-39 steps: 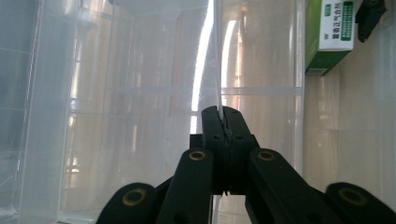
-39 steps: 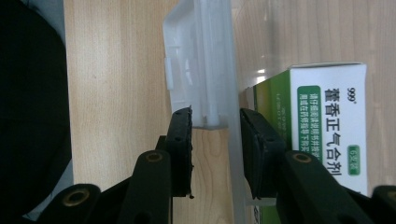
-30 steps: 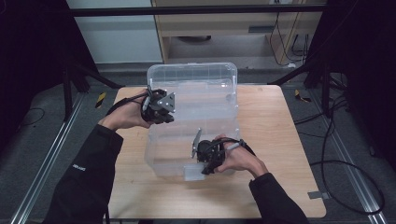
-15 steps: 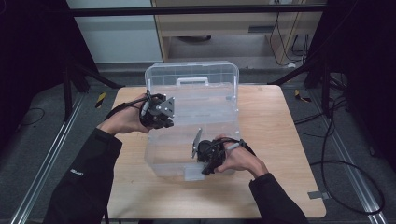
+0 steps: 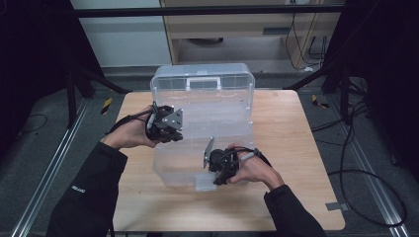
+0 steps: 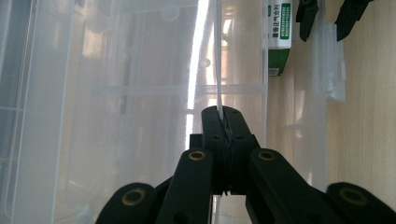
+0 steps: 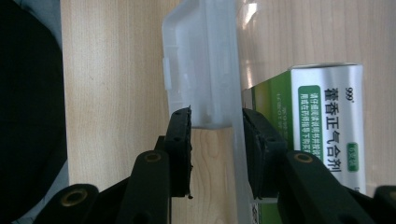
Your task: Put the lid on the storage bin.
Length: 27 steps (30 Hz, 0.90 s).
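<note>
The clear bin (image 5: 202, 123) stood mid-tabletop (image 5: 296, 148), its lid raised at the far side.

The left hand-held gripper (image 5: 170, 129) was at the bin's left wall, near the rim. In the left gripper view its jaws were fully closed, pinching the thin edge of that wall (image 6: 218, 70) between the pads.

The right hand-held gripper (image 5: 217, 170) was at the bin's near wall. In the right gripper view its jaws stood partly open around the white latch (image 7: 201, 65) and the wall behind it; the right jaw lay against the wall, the left jaw just beside the latch, and whether it pressed could not be made out.

A green-and-white box (image 7: 322, 140) lay inside the bin, seen through the plastic; its far end was cut off. Glare blurred the bin's inside in the left gripper view.
</note>
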Available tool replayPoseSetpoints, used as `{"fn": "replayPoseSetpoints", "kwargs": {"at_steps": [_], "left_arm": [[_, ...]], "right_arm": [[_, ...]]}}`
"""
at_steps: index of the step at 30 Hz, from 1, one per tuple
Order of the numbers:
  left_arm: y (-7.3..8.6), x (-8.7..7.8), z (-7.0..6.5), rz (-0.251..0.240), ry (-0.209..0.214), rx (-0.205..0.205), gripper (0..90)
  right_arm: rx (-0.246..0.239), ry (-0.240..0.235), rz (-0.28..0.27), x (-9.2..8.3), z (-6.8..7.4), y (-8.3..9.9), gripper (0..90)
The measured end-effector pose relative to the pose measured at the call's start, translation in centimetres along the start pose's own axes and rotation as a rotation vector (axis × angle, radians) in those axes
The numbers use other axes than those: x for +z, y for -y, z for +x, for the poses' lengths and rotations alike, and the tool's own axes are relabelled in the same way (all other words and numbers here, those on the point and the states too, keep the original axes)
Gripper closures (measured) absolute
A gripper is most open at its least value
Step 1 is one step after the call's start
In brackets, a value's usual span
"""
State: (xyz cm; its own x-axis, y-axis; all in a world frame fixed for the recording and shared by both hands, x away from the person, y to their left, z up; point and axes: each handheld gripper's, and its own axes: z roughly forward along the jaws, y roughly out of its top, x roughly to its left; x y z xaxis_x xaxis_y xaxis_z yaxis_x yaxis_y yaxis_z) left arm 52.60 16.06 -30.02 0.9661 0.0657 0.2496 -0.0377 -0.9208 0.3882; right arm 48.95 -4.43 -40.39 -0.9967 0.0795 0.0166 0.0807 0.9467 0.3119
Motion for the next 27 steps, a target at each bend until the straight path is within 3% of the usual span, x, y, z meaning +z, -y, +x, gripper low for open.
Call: {"fn": "replayPoseSetpoints", "kwargs": {"at_steps": [14,17,20,27], "left_arm": [[0.6,0.1,-0.8,-0.018,-0.001,0.005,88.2],[0.7,0.2,-0.9,-0.031,0.0,-0.001,88.1],[0.6,0.2,-1.0,-0.019,0.003,0.002,88.1],[0.6,0.2,-1.1,-0.02,-0.002,-0.004,87.8]], "right_arm": [[0.014,0.042,-0.031,-0.1,0.5,0.3,62.8],[0.023,0.071,-0.068,-0.4,0.6,0.6,62.0],[0.036,0.067,-0.119,-0.9,0.7,1.1,61.2],[0.117,0.092,-0.27,-3.0,1.0,3.1,59.4]]}}
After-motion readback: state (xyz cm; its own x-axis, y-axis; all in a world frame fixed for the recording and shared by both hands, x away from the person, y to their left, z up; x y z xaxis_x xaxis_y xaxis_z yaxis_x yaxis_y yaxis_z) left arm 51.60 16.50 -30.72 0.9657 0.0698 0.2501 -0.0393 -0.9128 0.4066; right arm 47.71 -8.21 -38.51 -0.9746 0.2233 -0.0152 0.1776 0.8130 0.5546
